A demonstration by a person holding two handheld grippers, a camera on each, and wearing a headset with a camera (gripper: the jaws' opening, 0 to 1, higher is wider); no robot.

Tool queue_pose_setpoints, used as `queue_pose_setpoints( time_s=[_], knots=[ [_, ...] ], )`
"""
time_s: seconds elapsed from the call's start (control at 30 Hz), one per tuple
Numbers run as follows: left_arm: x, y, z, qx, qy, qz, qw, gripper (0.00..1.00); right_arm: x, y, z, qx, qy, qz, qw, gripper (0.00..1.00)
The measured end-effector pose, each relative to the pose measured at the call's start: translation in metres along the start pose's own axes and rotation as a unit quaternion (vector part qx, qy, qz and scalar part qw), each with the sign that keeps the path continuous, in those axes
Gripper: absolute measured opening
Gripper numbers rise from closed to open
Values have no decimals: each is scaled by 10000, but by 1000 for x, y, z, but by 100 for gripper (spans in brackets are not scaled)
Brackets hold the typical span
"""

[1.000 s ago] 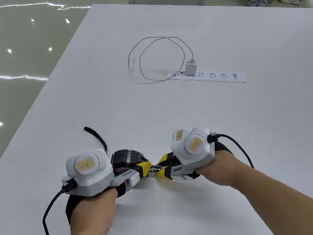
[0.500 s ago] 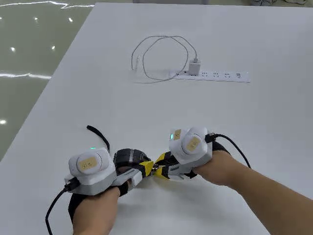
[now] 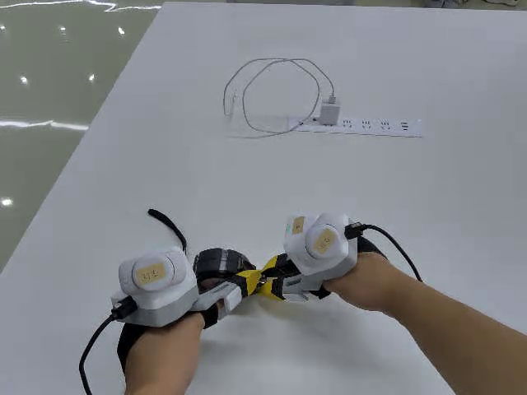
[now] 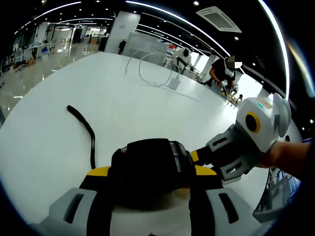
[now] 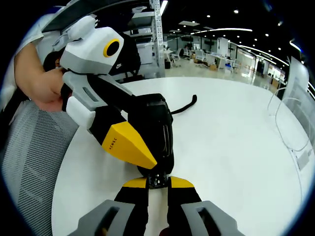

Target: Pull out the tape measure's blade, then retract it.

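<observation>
Little has shifted in the last second: the left tongs (image 4: 151, 173) stay clamped around the black tape measure (image 3: 221, 262), low at the near edge of the worktop (image 3: 370, 189). The right tongs (image 5: 157, 183) stay pinched on the blade tip (image 5: 157, 177) at the case's mouth. With no blade drawn yet, the pull should run straight away from the case's mouth, towards the right hand.

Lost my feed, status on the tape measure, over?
Left tongs shut on tape measure. Right tongs shut on blade tip, blade barely out. Strap lies aside, not fouling.
</observation>
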State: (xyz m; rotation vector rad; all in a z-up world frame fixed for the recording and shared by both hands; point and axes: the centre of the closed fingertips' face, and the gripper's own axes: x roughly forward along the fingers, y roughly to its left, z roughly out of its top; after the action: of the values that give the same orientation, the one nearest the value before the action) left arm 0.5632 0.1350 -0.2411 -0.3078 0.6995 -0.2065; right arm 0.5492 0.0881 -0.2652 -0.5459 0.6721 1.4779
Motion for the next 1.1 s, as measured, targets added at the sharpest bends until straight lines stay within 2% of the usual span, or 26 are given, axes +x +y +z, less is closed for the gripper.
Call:
queue_pose_setpoints(
  time_s=[0.57,0.73,1.1],
  knots=[
    [-1,-2,0,110,-42,23,9999,61,0,2,0,-2,21,-26,10000,12],
    [0,-2,1,115,-33,14,9999,62,0,4,0,75,-2,14,10000,20],
    [0,-3,4,117,-112,-7,9999,63,-3,2,0,92,-15,-46,9999,21]
  ],
)
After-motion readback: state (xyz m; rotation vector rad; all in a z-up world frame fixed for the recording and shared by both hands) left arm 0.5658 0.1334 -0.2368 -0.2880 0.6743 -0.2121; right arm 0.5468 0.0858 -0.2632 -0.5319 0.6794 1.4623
